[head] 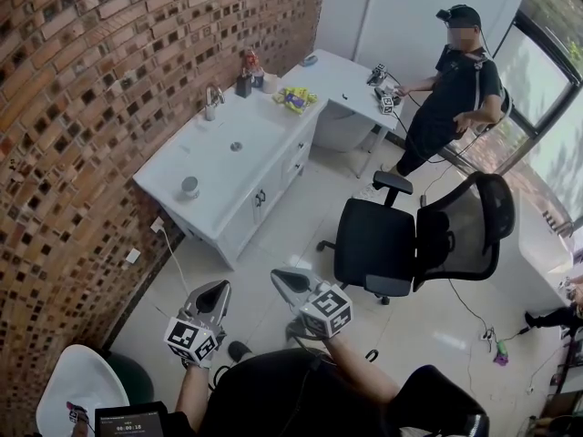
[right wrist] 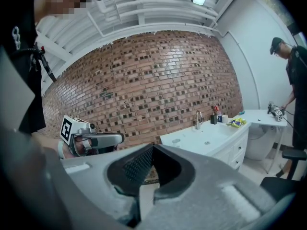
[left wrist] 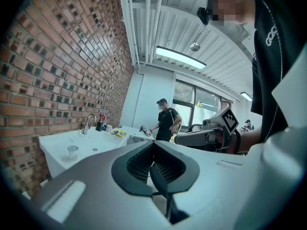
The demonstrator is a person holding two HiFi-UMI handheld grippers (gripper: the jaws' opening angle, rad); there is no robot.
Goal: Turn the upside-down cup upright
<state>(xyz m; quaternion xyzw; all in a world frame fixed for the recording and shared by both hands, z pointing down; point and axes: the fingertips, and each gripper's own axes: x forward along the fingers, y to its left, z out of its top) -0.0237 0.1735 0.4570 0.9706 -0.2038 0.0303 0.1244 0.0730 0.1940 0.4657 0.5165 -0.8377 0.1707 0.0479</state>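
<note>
A small pale cup (head: 189, 187) stands near the front end of the white sink counter (head: 214, 167) along the brick wall. In the left gripper view the cup (left wrist: 72, 152) sits far off at the left. From here I cannot tell which way up it stands. Both grippers are held out over the floor, well short of the counter. My left gripper (head: 219, 290) (left wrist: 154, 145) is shut and empty. Beside it, my right gripper (head: 281, 278) (right wrist: 152, 148) is shut too, with nothing in it. Each gripper view shows the other gripper alongside.
A faucet (head: 211, 99), bottles (head: 248, 80) and a yellow item (head: 295, 98) stand at the counter's far end. A person (head: 451, 89) stands at a white table (head: 342, 78) behind. Black office chairs (head: 378, 244) fill the floor at the right. A white seat (head: 80, 385) is at lower left.
</note>
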